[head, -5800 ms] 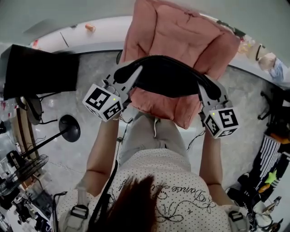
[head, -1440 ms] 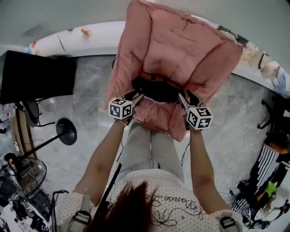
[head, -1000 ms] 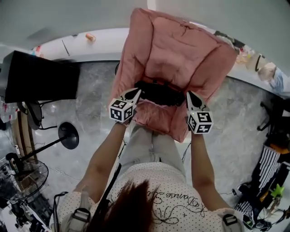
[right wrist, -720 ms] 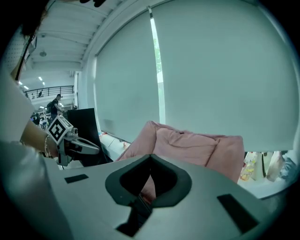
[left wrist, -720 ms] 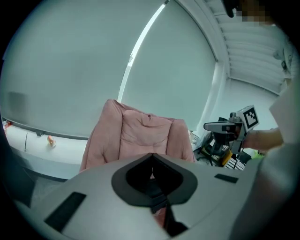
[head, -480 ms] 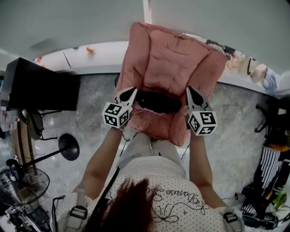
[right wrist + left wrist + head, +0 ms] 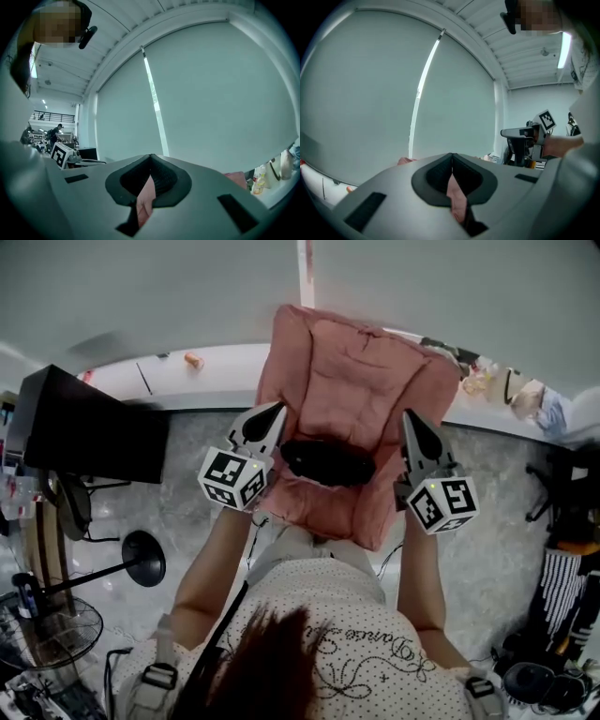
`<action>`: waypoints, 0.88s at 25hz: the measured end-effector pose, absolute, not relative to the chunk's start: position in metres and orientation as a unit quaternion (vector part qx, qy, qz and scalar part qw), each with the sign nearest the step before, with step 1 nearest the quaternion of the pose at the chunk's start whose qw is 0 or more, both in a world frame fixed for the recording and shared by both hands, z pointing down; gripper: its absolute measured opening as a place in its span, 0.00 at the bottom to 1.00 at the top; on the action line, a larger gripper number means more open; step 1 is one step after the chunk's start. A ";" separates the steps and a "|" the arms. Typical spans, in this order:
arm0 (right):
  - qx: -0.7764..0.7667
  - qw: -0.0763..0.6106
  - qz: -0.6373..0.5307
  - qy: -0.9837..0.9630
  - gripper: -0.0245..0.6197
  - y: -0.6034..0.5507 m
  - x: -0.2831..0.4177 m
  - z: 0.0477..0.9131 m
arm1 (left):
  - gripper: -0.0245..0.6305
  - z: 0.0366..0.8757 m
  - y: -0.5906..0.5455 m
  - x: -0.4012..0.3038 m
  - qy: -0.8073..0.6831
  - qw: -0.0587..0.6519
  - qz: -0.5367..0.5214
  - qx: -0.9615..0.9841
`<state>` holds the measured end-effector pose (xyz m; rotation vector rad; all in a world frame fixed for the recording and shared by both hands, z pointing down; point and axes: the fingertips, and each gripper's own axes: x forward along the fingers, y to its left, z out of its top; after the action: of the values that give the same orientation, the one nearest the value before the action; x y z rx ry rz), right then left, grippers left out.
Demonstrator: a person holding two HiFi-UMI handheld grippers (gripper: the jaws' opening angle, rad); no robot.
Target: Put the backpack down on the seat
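The black backpack (image 7: 328, 461) lies across the seat of the pink padded chair (image 7: 356, 362) in the head view. My left gripper (image 7: 278, 408) is held up at the backpack's left end and my right gripper (image 7: 409, 414) at its right end, both apart from it. Each is shut with nothing in it. In the left gripper view the jaws (image 7: 451, 155) meet in front of a pale blind, with the right gripper's marker cube (image 7: 547, 120) off to the right. The right gripper view shows shut jaws (image 7: 151, 157) too.
A black screen (image 7: 89, 423) stands at the left, with a round lamp base (image 7: 142, 559) and a fan (image 7: 47, 634) on the grey floor. A white ledge (image 7: 187, 371) runs behind the chair. Bags and clutter (image 7: 562, 549) fill the right side.
Both grippers have come up from the backpack's ends and moved slightly outward, shut and empty. The backpack stays on the seat, where before it hung between them.
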<state>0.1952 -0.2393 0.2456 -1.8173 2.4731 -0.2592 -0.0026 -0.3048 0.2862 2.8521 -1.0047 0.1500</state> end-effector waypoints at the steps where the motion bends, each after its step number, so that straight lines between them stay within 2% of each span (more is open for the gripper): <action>1: -0.589 0.031 -0.071 0.805 0.06 -0.236 0.192 0.234 | 0.04 0.277 -0.304 -0.003 -0.330 0.051 0.044 0.942; 8: -0.586 0.050 0.019 0.808 0.06 -0.212 0.177 0.182 | 0.04 0.229 -0.291 -0.007 -0.316 0.009 0.026 0.949; 12: -0.592 0.052 0.030 0.804 0.05 -0.204 0.175 0.171 | 0.04 0.209 -0.288 -0.009 -0.320 -0.014 0.016 0.947; 22: -0.593 0.033 0.032 0.804 0.05 -0.202 0.171 0.173 | 0.04 0.198 -0.285 -0.006 -0.322 -0.019 0.005 0.947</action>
<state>0.1706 -0.2025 0.1733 -1.8239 2.4737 0.0987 -0.0062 -0.2845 0.1978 3.0102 -1.0240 0.0145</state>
